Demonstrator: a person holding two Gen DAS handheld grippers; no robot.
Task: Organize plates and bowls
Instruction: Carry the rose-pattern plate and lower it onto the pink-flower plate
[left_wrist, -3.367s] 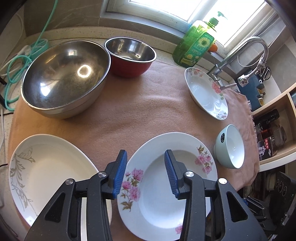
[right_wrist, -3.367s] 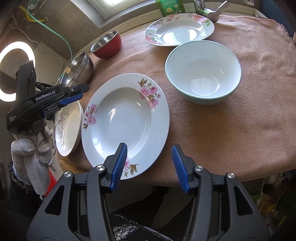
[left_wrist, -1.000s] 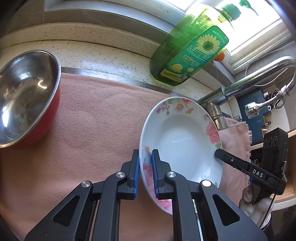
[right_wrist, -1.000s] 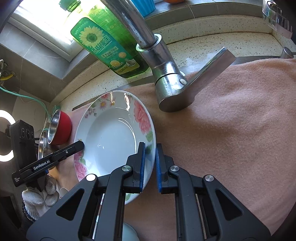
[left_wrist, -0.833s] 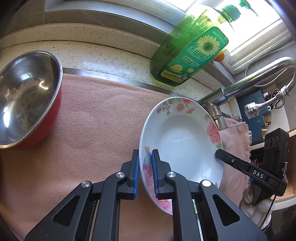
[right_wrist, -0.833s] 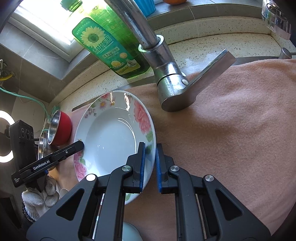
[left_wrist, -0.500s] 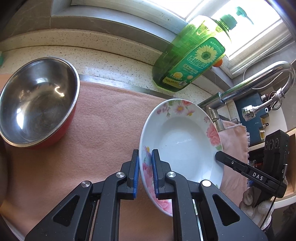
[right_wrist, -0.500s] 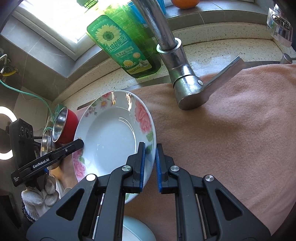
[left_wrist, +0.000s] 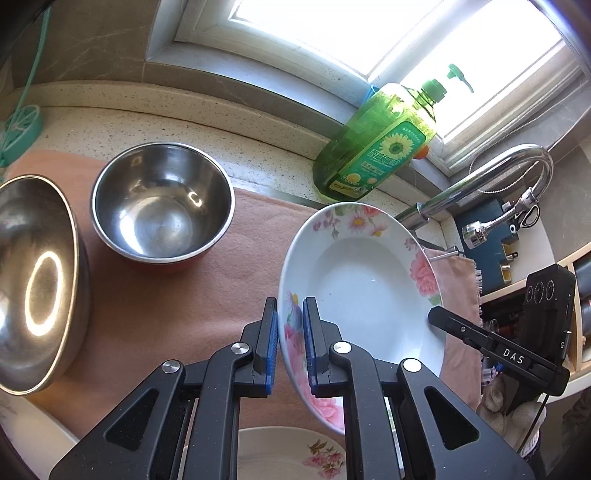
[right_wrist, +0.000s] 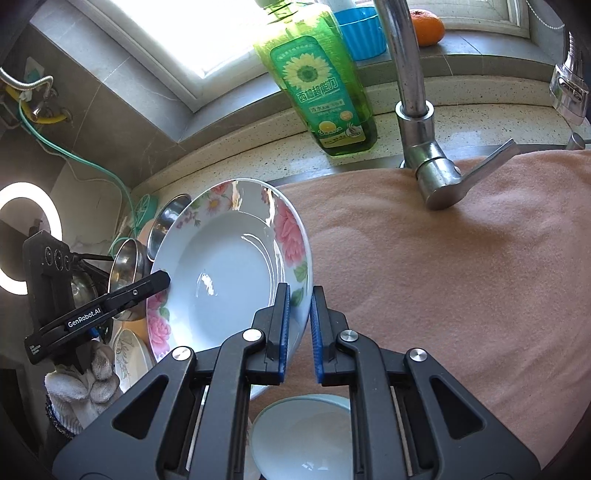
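Note:
A white deep plate with pink flowers (left_wrist: 364, 291) is held in the air above the pink cloth (left_wrist: 177, 295), tilted. My left gripper (left_wrist: 290, 332) is shut on its left rim. My right gripper (right_wrist: 298, 317) is shut on its opposite rim, and the plate also shows in the right wrist view (right_wrist: 225, 273). A second flowered plate (left_wrist: 291, 454) lies below the left gripper. A pale green bowl (right_wrist: 303, 439) sits below the right gripper. A red steel-lined bowl (left_wrist: 162, 205) and a large steel bowl (left_wrist: 35, 280) stand at the left.
A green dish soap bottle (left_wrist: 376, 147) stands by the window sill. A chrome faucet (right_wrist: 421, 147) rises at the cloth's far edge. A white plate with a grey leaf print (right_wrist: 129, 354) lies at the counter's left end. Shelves (left_wrist: 576, 295) stand to the right.
Both grippers have lifted the flowered plate off the cloth and drawn it back toward the near side. The steel bowls, second plate and pale bowl have come into view.

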